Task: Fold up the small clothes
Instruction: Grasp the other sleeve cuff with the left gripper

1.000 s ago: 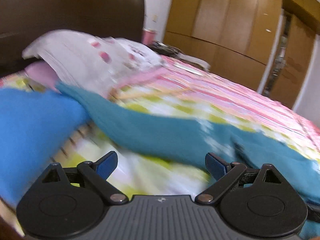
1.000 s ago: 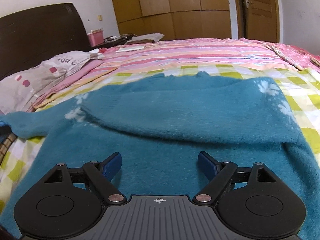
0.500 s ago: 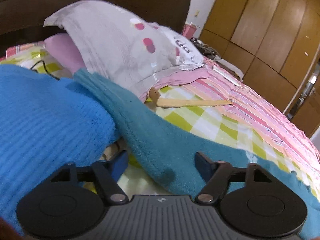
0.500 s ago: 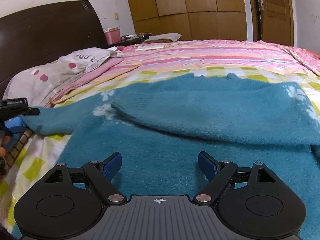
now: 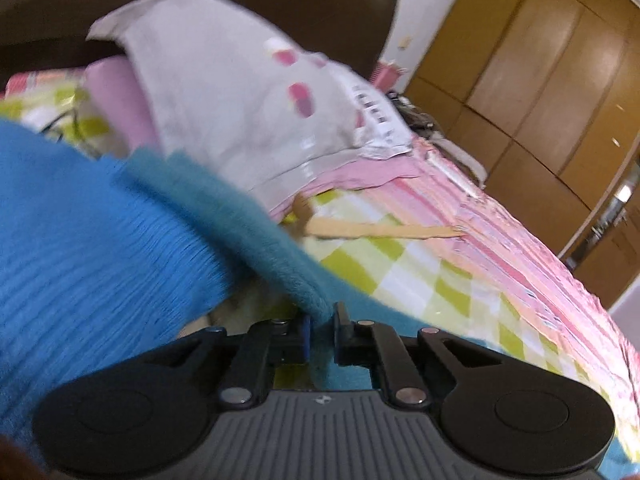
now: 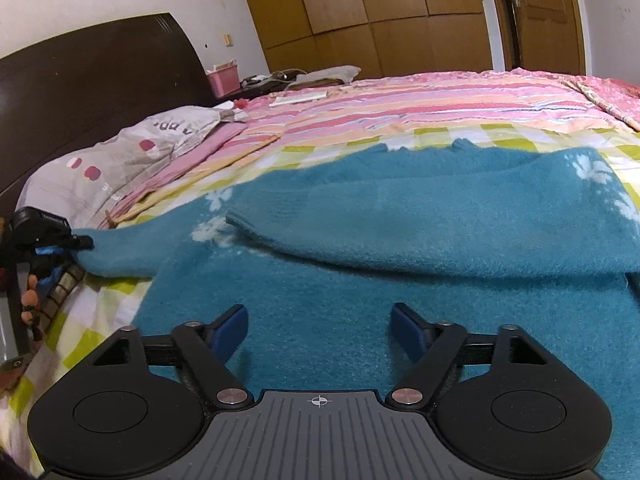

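Observation:
A teal fuzzy sweater (image 6: pixel 400 264) with white flower marks lies spread on the bed, one sleeve folded across its body. Its other sleeve (image 5: pixel 256 232) stretches out to the left. My left gripper (image 5: pixel 321 332) is shut on that sleeve, pinching the teal fabric between its pads; it also shows at the left edge of the right wrist view as the left gripper (image 6: pixel 60 246) at the sleeve's end. My right gripper (image 6: pixel 318 332) hovers over the sweater's lower body, its jaws closing but still wide apart, with nothing pinched between them.
A bright blue knitted garment (image 5: pixel 80 260) lies left of the sleeve. A grey spotted pillow (image 5: pixel 240 100) rests against the dark headboard (image 6: pixel 100 80). A wooden stick (image 5: pixel 380 232) lies on the checked bedspread (image 5: pixel 420 280). Wardrobes (image 6: pixel 380 12) stand beyond the bed.
The left gripper moved in on the outstretched sleeve and shut on it. The right gripper's jaws have narrowed slightly while it stayed over the sweater.

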Demonstrator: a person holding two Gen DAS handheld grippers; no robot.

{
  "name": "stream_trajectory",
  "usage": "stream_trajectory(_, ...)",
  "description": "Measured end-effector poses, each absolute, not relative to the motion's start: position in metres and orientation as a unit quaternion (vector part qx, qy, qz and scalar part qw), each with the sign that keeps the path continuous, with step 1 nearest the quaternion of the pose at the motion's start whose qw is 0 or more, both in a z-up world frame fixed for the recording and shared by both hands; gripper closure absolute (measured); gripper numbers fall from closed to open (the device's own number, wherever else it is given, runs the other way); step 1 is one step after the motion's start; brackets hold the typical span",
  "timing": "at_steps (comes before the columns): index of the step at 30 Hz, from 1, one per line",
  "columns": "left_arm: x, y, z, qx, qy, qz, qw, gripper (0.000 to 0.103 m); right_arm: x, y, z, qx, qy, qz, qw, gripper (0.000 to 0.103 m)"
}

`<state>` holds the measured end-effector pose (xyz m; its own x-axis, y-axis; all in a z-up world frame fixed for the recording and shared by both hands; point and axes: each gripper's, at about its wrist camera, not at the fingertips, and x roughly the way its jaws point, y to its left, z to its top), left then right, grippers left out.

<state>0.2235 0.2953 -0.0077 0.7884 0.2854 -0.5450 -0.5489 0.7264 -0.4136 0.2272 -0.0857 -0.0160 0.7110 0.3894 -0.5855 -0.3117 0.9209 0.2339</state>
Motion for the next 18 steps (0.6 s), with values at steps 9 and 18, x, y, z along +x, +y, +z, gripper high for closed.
stream_trajectory(9,0.233,0.250,0.032,-0.238,0.200,0.137,0.940,0.089,0.222,-0.096,-0.012,0.085,0.330,0.192,0.920,0.041)
stream_trajectory(18,0.252,0.130,0.041,-0.130,0.226,-0.030,0.965,0.089,0.211,-0.121,-0.008,0.099,0.323,0.179,0.924,0.042)
